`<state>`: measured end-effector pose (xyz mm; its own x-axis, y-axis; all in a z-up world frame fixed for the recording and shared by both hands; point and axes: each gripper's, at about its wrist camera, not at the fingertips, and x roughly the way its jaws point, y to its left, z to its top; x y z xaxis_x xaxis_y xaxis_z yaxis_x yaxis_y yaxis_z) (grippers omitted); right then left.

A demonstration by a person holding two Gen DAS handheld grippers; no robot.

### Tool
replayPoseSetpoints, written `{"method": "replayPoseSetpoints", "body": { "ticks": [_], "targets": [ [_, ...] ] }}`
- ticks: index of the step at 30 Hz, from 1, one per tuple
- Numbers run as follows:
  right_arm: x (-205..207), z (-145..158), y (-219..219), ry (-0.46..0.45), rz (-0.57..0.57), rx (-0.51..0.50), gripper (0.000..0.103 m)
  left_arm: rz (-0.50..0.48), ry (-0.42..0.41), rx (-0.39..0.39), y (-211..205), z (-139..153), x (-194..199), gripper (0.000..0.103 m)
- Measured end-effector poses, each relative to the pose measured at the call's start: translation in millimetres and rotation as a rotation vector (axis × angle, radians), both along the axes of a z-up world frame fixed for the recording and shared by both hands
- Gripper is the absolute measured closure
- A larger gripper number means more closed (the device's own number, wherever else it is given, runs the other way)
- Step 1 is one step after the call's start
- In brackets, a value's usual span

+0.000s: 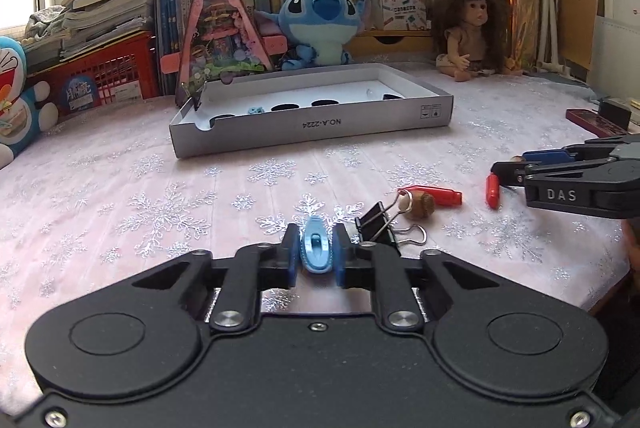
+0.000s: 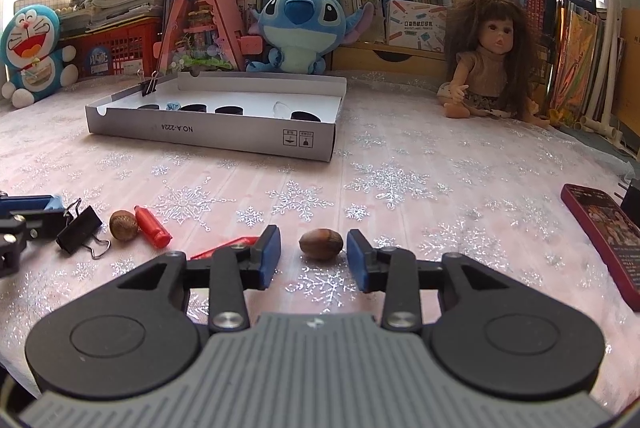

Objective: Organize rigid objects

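Observation:
My left gripper [image 1: 316, 233] is shut on a small light-blue plastic clip [image 1: 316, 253], low over the pink snowflake cloth. Just right of it lie a black binder clip [image 1: 378, 228], a brown nut [image 1: 421, 204] and a red tube [image 1: 442, 194]. In the right wrist view, my right gripper [image 2: 313, 235] stands open around a second brown nut [image 2: 321, 244] that rests on the cloth. A gap shows on each side between the pads and the nut. A red piece [image 2: 228, 245] lies partly hidden under its left finger. The grey open box [image 1: 312, 126] sits further back.
The box [image 2: 216, 138] has round holes in its insert and a binder clip [image 2: 148, 84] on its back rim. A dark red phone-like slab [image 2: 602, 228] lies at the right. Plush toys, a doll [image 2: 484, 64], books and red baskets line the back.

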<state>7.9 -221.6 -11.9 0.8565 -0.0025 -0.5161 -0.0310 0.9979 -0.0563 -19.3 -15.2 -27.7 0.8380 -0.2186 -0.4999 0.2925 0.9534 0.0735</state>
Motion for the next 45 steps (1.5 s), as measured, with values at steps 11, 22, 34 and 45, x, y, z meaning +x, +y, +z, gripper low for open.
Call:
{"method": "replayPoseSetpoints", "body": {
  "ticks": [11, 22, 34, 45],
  "targets": [
    [6, 17, 2, -0.027, 0.022, 0.009, 0.075, 0.025, -0.006, -0.029, 6, 21, 15, 0.088],
    [42, 41, -2, -0.049, 0.022, 0.042, 0.075, 0.089, -0.016, -0.057, 18, 56, 67, 0.088],
    [103, 57, -6, -0.038, 0.026, 0.084, 0.075, 0.123, -0.035, -0.101, 26, 87, 144, 0.088],
    [186, 53, -20, 0.051, -0.021, 0.229, 0.075, 0.167, 0.005, -0.094, 18, 75, 241, 0.088]
  ]
}}
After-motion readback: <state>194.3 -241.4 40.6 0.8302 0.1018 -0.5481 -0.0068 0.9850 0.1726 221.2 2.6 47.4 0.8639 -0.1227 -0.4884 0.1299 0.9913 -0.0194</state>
